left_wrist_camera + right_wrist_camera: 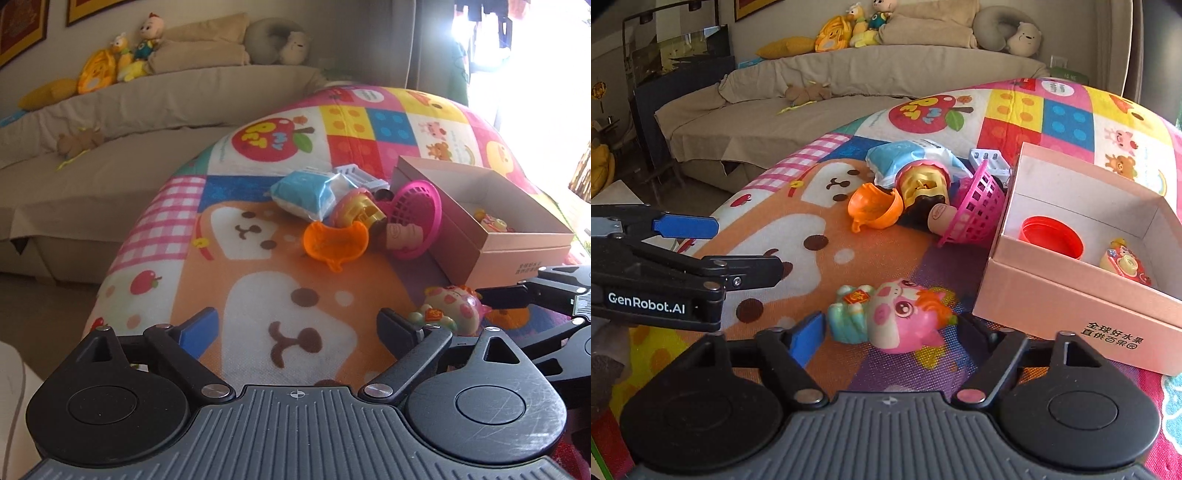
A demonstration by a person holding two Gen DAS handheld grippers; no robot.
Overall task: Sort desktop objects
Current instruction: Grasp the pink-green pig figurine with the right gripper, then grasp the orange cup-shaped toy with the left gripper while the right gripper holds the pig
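The play mat (849,266) with cartoon dogs covers the surface under both grippers. The pink cardboard box (1052,295) stands ahead and to the right of the right gripper (890,339), near it, and contains a red cup (1052,236) and a small toy camera (1126,264).

Ahead of the left gripper (295,328), well apart, lies a pile: a pink plastic basket (417,210) on its side against the box (517,251), a blue and white packet (310,195), a doll with gold hair (369,214) and an orange scoop (332,240).

The left gripper is spread wide and holds nothing; only the mat shows between its fingers. In the right wrist view it comes in from the left (746,251).

The right gripper is also released, its jaws standing apart on both sides of the pink pig figure (897,317). The figure lies on its side on the mat between the fingers. Whether the pads touch it I cannot tell. In the left wrist view the figure (450,306) lies just beside the left gripper's right finger.
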